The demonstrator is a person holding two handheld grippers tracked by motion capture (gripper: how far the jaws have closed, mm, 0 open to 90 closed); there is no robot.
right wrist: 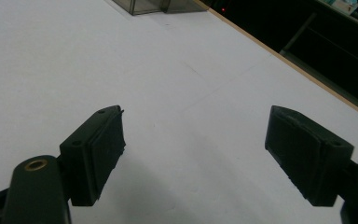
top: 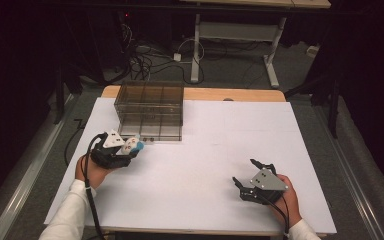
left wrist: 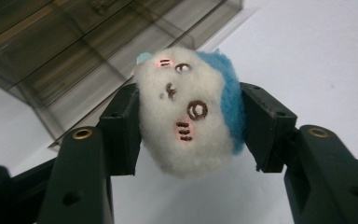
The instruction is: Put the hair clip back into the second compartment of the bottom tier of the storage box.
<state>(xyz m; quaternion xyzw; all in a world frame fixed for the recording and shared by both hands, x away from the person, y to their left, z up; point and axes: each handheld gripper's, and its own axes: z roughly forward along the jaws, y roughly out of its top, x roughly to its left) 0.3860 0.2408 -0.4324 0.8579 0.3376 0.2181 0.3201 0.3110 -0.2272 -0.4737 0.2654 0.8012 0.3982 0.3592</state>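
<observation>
A small white and blue plush toy (left wrist: 191,112) with an embroidered face is squeezed between the jaws of my left gripper (left wrist: 191,128). In the high view that left gripper (top: 130,148) holds the plush toy (top: 132,145) above the white table, just in front of the smoky clear box (top: 150,111). The box (left wrist: 74,56) has inner dividers and an open top. My right gripper (top: 246,172) rests low at the front right with its jaws wide apart. In the right gripper view nothing lies between the right gripper (right wrist: 193,156) jaws, just white tabletop.
A white sheet (top: 205,150) covers the wooden table, whose far edge (top: 220,94) shows behind the box. Cables and a desk frame (top: 200,50) lie on the floor beyond. The table's right edge (right wrist: 279,56) drops into dark space.
</observation>
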